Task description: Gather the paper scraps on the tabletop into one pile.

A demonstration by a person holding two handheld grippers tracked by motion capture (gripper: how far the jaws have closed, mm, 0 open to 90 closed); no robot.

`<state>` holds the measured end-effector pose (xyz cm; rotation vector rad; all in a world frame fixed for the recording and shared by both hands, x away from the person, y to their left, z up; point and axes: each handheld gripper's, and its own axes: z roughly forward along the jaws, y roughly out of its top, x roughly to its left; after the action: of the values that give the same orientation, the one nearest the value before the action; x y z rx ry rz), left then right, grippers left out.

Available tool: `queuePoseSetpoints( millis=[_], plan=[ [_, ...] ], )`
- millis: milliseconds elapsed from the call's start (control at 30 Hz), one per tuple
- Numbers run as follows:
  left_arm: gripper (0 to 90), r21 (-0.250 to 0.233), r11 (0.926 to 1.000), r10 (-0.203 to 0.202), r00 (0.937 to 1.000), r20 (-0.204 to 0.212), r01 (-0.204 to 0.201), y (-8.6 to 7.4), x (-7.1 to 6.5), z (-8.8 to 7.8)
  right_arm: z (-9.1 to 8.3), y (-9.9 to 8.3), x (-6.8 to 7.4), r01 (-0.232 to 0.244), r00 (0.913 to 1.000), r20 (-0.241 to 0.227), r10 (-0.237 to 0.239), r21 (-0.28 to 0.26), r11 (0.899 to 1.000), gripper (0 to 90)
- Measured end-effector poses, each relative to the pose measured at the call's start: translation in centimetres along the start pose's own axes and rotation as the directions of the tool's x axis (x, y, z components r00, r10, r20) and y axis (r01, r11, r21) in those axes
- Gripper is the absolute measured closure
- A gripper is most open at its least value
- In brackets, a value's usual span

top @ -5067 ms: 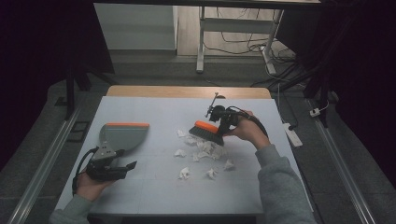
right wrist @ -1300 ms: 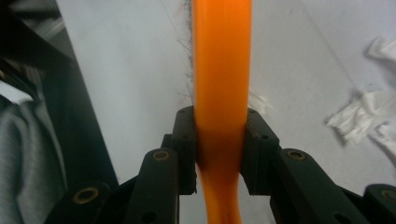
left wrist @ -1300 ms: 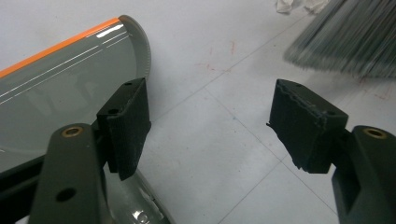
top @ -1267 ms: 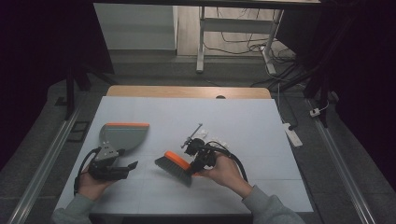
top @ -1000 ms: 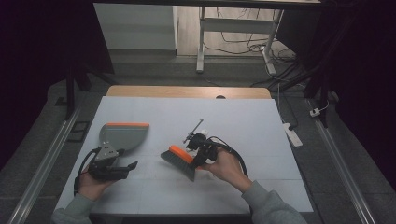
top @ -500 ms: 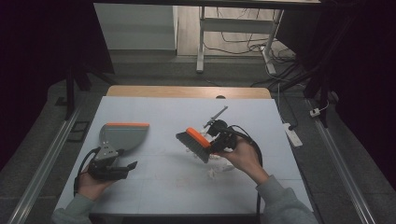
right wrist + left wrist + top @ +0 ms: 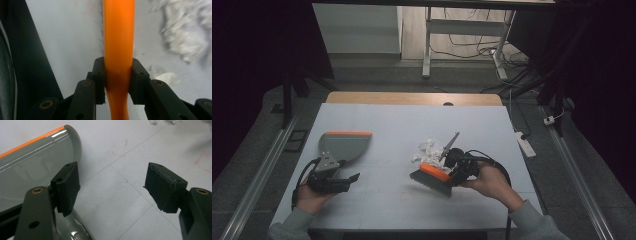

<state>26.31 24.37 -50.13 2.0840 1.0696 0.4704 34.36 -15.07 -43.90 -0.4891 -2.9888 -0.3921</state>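
Observation:
A grey dustpan (image 7: 343, 146) with an orange lip lies at the left of the white table (image 7: 387, 205). My left gripper (image 7: 332, 183) rests just in front of it, open. In the left gripper view my left gripper (image 7: 112, 187) has bare table between its pads, and the dustpan (image 7: 32, 160) lies beside the left pad. My right gripper (image 7: 458, 172) is shut on the orange handle of a hand brush (image 7: 431, 178), whose dark bristles point at the table. Behind the brush lies a pile of white paper scraps (image 7: 427, 149). In the right gripper view my right gripper (image 7: 117, 65) clamps the brush handle (image 7: 119, 30), with the scraps (image 7: 185, 32) at upper right.
The table's wooden far edge (image 7: 412, 98) runs along the back. A white power strip (image 7: 525, 144) lies on the floor to the right. Metal rails (image 7: 259, 175) run along both sides of the table. Bare table surface lies between the dustpan and the brush.
My right gripper has carried the brush rightward from the table's middle, and the pile of scraps now shows behind it. The left gripper and the dustpan have stayed put.

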Motion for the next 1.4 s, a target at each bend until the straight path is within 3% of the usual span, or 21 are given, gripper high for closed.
queuePoseSetpoints(
  millis=[67, 133, 233, 400, 433, 467, 600, 733, 800, 933, 1000, 1133, 1267, 1400],
  plan=[
    [28.4, 0.004, 1.0000, 0.003, 1.0000, 0.000, -0.003, 0.0, -0.1, 0.1, 0.6, 0.2, 0.1, 0.034, 0.9991, -0.027, -0.033, 0.028, 0.999, 70.3],
    [28.5, 0.006, 1.0000, 0.004, 1.0000, -0.002, -0.004, 0.0, -0.2, 0.1, 1.1, 0.7, 0.2, 0.056, 0.9984, -0.012, -0.055, 0.064, 0.996, 70.4],
    [28.5, 0.006, 1.0000, 0.005, 1.0000, -0.002, -0.005, 0.0, -0.2, 0.1, 1.5, 1.9, -0.6, 0.056, 0.9962, 0.061, -0.062, 0.091, 0.994, 70.3],
    [28.6, 0.007, 1.0000, 0.002, 1.0000, 0.002, -0.002, -0.1, -0.1, 0.1, 1.1, 3.6, -2.5, 0.042, 0.9794, 0.196, -0.050, 0.049, 0.998, 70.4],
    [28.6, 0.008, 1.0000, 0.003, 1.0000, 0.002, -0.003, -0.2, -0.1, 0.1, 0.9, 3.8, -2.9, 0.029, 0.9795, 0.198, -0.035, 0.030, 0.999, 70.4],
    [28.6, 0.007, 1.0000, 0.002, 1.0000, 0.002, -0.002, -0.2, -0.1, 0.1, 0.7, 3.9, -3.3, 0.012, 0.9817, 0.190, -0.013, 0.006, 1.000, 70.4],
    [28.9, 0.000, 1.0000, 0.000, 1.0000, 0.003, 0.000, -0.2, 0.0, 0.0, -0.4, 3.3, -3.5, 0.015, 0.9869, 0.161, -0.005, -0.063, 0.998, 70.3],
    [28.9, 0.003, 1.0000, 0.002, 1.0000, 0.002, -0.002, -0.2, 0.0, 0.0, -2.4, 1.4, -2.7, 0.006, 0.9914, 0.130, 0.013, -0.143, 0.990, 70.3],
    [28.9, 0.003, 1.0000, 0.006, 1.0000, 0.000, -0.006, -0.2, -0.2, 0.1, -3.5, 0.2, -2.7, 0.005, 0.9904, 0.137, 0.017, -0.160, 0.987, 70.3],
    [29.0, 0.001, 0.9999, 0.010, 0.9999, 0.001, -0.010, -0.1, -0.3, 0.1, -4.9, -2.8, -3.2, -0.043, 0.9884, 0.139, 0.062, -0.137, 0.990, 70.3],
    [29.0, 0.000, 0.9999, 0.010, 0.9999, 0.001, -0.010, -0.1, -0.2, 0.1, -5.0, -4.1, -3.3, -0.027, 0.9908, 0.129, 0.041, -0.107, 0.994, 70.3],
    [29.0, 0.005, 0.9999, 0.009, 1.0000, 0.003, -0.009, 0.0, -0.2, 0.3, -3.9, -6.2, -3.2, 0.048, 0.9984, 0.033, -0.047, -0.042, 0.998, 70.3],
    [29.0, 0.009, 0.9999, 0.013, 0.9999, 0.003, -0.013, 0.1, -0.3, 0.4, -2.0, -6.2, -3.2, 0.099, 0.9949, 0.014, -0.100, 0.049, 0.994, 70.3],
    [29.0, 0.014, 0.9998, 0.016, 0.9999, 0.003, -0.016, 0.1, -0.4, 0.5, -1.1, -4.9, -4.0, 0.109, 0.9920, 0.059, -0.112, 0.055, 0.993, 70.3]
  ],
)
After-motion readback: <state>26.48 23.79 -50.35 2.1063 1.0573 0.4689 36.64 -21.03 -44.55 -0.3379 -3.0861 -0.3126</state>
